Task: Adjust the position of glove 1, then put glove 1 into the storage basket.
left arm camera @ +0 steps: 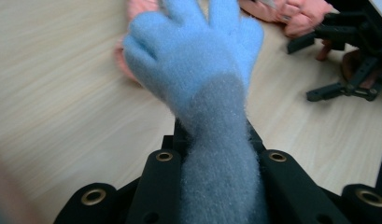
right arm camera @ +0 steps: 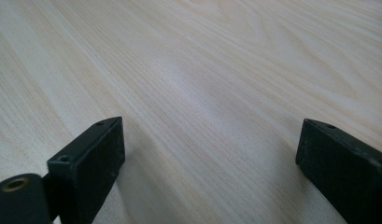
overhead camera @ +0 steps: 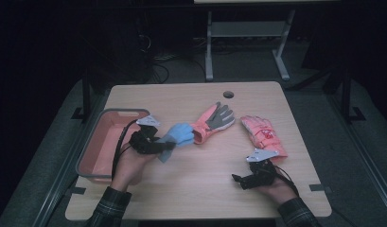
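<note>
a blue glove (overhead camera: pixel 178 135) is held by the left gripper (overhead camera: pixel 159 144), the jaws closed on its grey cuff. in the left gripper view the cuff (left arm camera: pixel 220 158) is seen pinched between the two black jaws, with the blue fingers (left arm camera: pixel 193 51) spread out beyond them over the table (left arm camera: pixel 62 84). the glove is seen lifted off the wood, its fingers pointing toward a pink glove (overhead camera: pixel 214 120) that lies palm up, grey palm showing, near the table middle. the blue fingertips are seen just beside that glove's cuff; whether they touch cannot be told.

a second pink glove (overhead camera: pixel 263 135) lies to the right of the first, apart from it, back side up.

a pink bin (overhead camera: pixel 108 142) with a grey rim is set at the table's left edge, just beside the left hand (overhead camera: pixel 129 165).

the right gripper (overhead camera: pixel 241 181) is kept low over the table near its front right, close in front of the second pink glove. its jaws are spread wide, with nothing between them but bare wood (right arm camera: pixel 202 93). in the left gripper view it is seen farther off (left arm camera: pixel 347 60), jaws apart.

plaid sleeves (overhead camera: pixel 108 208) are seen at the bottom edge.
</note>
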Motion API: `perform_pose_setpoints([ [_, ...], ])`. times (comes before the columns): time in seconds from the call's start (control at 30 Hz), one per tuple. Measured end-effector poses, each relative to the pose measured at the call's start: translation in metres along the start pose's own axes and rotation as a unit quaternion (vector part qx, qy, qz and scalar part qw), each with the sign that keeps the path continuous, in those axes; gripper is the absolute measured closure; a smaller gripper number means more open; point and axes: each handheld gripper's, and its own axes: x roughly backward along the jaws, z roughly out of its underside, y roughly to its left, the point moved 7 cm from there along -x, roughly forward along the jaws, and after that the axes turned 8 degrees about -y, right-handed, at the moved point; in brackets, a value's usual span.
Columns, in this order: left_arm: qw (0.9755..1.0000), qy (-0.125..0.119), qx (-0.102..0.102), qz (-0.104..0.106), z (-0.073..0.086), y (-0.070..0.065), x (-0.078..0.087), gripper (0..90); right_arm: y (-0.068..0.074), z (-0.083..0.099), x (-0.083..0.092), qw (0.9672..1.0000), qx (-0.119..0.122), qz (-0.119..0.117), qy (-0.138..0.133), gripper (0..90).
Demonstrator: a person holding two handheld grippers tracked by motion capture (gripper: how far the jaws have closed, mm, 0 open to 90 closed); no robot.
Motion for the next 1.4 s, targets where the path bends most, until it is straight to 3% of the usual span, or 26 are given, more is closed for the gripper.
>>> perform_pose_setpoints([
  [0.37, 0.9971, -0.018, 0.036, -0.065, 0.008, 0.045, 0.039, 75.9, 0.000, 0.000, 0.000, 1.0000, 0.000, 0.000, 0.000, 7.9],
  [0.63, 0.9912, -0.014, 0.066, -0.114, 0.025, 0.080, 0.056, 75.8, 0.000, 0.000, 0.000, 1.0000, 0.000, 0.000, 0.000, 7.9],
  [1.07, 0.9840, 0.013, 0.096, -0.150, 0.047, 0.110, 0.054, 75.3, 0.000, 0.000, 0.000, 1.0000, 0.000, 0.000, 0.000, 7.9],
  [1.2, 0.9794, 0.033, 0.113, -0.164, 0.056, 0.120, 0.051, 74.9, 0.000, 0.000, 0.000, 1.0000, 0.000, 0.000, 0.000, 7.9],
  [1.4, 0.9769, 0.054, 0.122, -0.167, 0.066, 0.130, 0.049, 72.4, 0.000, 0.000, 0.000, 1.0000, 0.000, 0.000, 0.000, 7.9],
])
